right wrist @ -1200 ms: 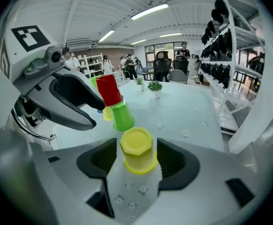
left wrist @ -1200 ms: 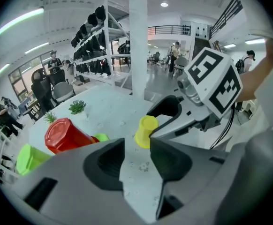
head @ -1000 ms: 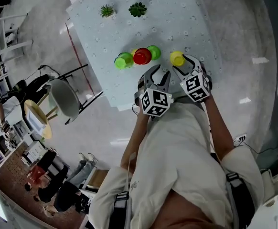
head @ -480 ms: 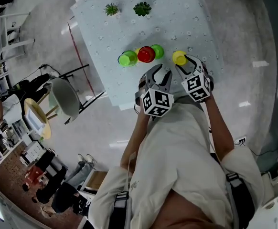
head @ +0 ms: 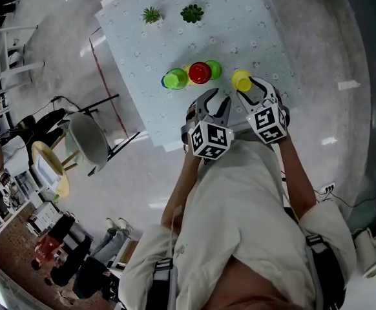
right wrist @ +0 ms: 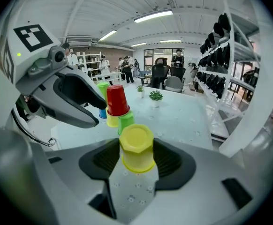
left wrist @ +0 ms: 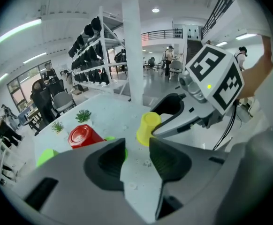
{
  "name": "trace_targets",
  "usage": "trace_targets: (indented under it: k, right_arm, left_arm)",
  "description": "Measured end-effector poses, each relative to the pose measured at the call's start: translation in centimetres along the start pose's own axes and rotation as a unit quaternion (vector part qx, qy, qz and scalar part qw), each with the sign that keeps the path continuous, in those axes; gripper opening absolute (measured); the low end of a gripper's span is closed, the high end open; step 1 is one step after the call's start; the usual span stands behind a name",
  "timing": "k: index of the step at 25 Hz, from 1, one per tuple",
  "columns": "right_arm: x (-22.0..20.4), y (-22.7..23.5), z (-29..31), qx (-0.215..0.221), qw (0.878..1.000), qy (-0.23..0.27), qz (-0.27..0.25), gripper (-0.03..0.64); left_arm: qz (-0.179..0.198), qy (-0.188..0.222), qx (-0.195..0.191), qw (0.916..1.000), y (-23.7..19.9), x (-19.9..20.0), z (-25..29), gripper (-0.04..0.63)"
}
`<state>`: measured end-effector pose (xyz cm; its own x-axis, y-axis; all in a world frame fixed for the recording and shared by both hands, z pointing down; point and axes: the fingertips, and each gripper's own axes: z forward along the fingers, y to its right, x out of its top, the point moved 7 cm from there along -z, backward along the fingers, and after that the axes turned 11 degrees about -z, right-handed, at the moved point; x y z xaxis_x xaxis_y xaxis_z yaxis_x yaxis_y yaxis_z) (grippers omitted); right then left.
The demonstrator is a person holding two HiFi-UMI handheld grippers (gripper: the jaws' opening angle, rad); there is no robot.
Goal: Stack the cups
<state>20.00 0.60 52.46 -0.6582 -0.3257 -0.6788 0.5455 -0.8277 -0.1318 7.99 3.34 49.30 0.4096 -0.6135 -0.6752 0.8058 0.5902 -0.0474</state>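
Observation:
A yellow cup stands upside down between the pads of my right gripper, which is shut on it; these jaws have just been closing. In the head view that yellow cup is near the table's front edge, in the right gripper. To its left is a cluster: a red cup on top, and green cups beside it. My left gripper hovers open just in front of the cluster, its jaws narrowing a little with only tabletop between them.
The white flowered table carries two small potted plants at its far side. A blue cup sits behind the cluster. A chair stands on the floor left of the table. People sit further off.
The right gripper's jaws have closed in on the yellow cup. Both grippers have risen slightly; the cup cluster has not moved.

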Motion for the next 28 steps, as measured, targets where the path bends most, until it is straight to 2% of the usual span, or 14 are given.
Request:
trace_targets:
  k: [17,28]
  right_arm:
    - [7.4,-2.0,-4.6,-0.029,0.998,0.05,-0.041,0.224]
    - [12.3,-2.7,-4.7,-0.012,0.993,0.082,-0.079,0.222]
  left_arm:
    - [-0.002,0.028,-0.009,0.9996,-2.0,-1.7,-3.2,0.161]
    - [-0.035,0.039,0.015,0.9985,-4.4,-3.1,-5.0,0.158]
